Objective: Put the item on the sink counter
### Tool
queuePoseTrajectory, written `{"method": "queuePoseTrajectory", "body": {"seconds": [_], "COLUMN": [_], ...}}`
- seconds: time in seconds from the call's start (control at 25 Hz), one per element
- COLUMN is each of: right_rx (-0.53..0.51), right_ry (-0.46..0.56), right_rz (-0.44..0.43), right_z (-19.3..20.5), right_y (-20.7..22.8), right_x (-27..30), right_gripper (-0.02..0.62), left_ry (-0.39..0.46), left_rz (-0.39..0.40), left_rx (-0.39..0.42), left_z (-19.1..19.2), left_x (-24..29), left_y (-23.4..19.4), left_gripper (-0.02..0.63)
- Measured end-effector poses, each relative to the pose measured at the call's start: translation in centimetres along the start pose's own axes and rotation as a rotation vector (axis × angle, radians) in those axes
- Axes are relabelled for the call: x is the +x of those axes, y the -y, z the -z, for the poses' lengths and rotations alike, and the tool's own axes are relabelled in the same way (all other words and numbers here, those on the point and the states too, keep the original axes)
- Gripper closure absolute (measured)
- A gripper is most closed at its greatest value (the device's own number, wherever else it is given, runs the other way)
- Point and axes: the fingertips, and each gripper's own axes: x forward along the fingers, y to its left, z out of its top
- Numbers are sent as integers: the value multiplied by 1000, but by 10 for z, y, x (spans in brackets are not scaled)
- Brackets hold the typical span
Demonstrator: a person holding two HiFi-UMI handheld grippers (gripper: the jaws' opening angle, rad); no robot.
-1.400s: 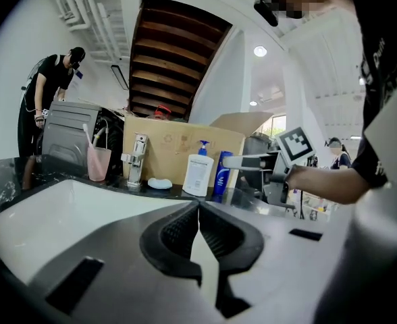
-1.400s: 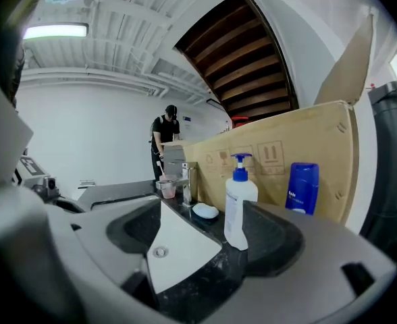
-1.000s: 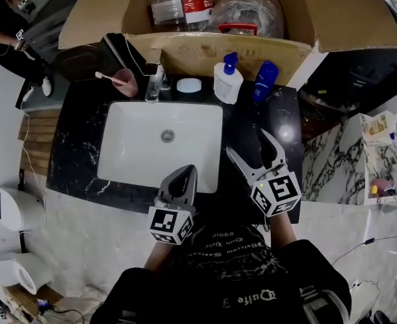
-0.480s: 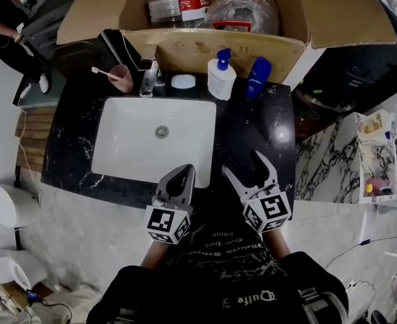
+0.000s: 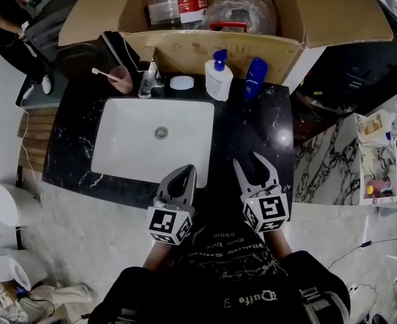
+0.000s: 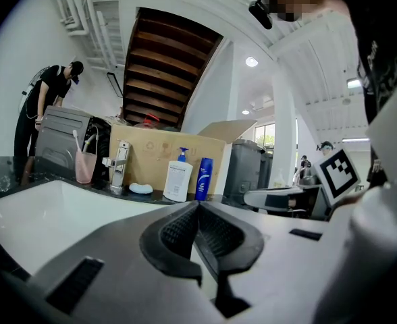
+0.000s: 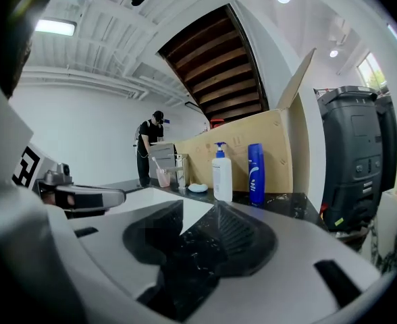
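On the black marble sink counter a white pump bottle and a blue bottle stand upright at the back, right of the faucet. Both also show in the left gripper view, pump bottle and blue bottle, and in the right gripper view, pump bottle and blue bottle. My left gripper hangs shut and empty over the basin's near rim. My right gripper hovers over the counter's front right; its jaws are closing, still apart, with nothing between them.
A white basin fills the counter's left half. A pink cup with a toothbrush and a white soap flank the faucet. A big open cardboard box stands behind. A person bends at the far left.
The right gripper has drawn back toward the counter's front edge and its jaws have narrowed. The left gripper has stayed put and shut.
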Motion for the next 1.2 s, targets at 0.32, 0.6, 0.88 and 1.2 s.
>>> {"method": "queuePoseTrajectory", "body": {"seconds": [0.32,0.6,0.88,1.2], "right_rx": [-14,-31,-43,-43], "right_ry": [24,53,54,49], "right_rz": [-31,-13,-14,-3], "right_z": [-2,-7,-6,-3], "right_y": [-3,6,7,17], "right_x": [-1,-1,-2,-6], "right_gripper": [597,597,597,598], "left_ry": [18,24,9,6], "left_rz": [-17,-44,-50,-73], "left_rx": [-30,2,5,10], "left_z": [-2,-2,3,5], "left_x": [0,1,2,12], "left_y": [-1,0,3,8], "left_gripper": [598,598,598,598]}}
